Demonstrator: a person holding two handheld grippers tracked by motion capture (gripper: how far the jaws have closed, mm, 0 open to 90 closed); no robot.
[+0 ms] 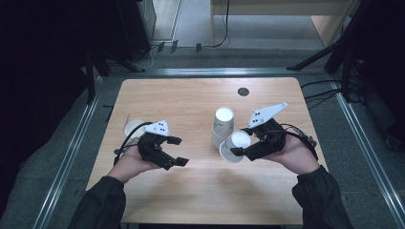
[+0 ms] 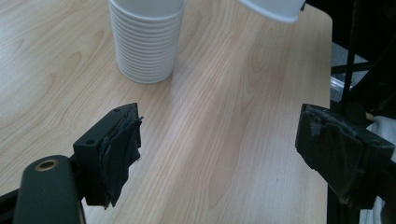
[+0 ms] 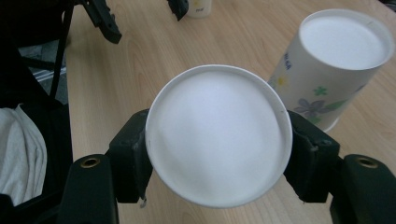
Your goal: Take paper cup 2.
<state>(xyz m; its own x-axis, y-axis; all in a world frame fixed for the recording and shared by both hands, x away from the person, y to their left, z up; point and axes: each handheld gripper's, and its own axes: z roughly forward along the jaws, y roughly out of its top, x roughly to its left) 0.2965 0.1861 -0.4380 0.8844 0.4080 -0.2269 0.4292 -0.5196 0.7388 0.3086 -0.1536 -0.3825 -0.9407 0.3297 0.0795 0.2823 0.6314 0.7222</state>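
Paper cup (image 3: 218, 140) — in right hand-held gripper (image 3: 218, 154)

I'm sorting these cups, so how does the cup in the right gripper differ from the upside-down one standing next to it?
The held cup is clamped in the right gripper above the table; the standing cup rests on the table, free. The held cup shows only plain white; the standing cup shows a flower print. Both are white paper cups, bases towards the right gripper's camera.

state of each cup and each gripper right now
right gripper: shut on held cup, fingers on both its sides
held cup: off the table, bottom facing the right gripper camera
stacked cups: upside down on the table
left gripper: open, nothing between fingers
third cup: behind left gripper
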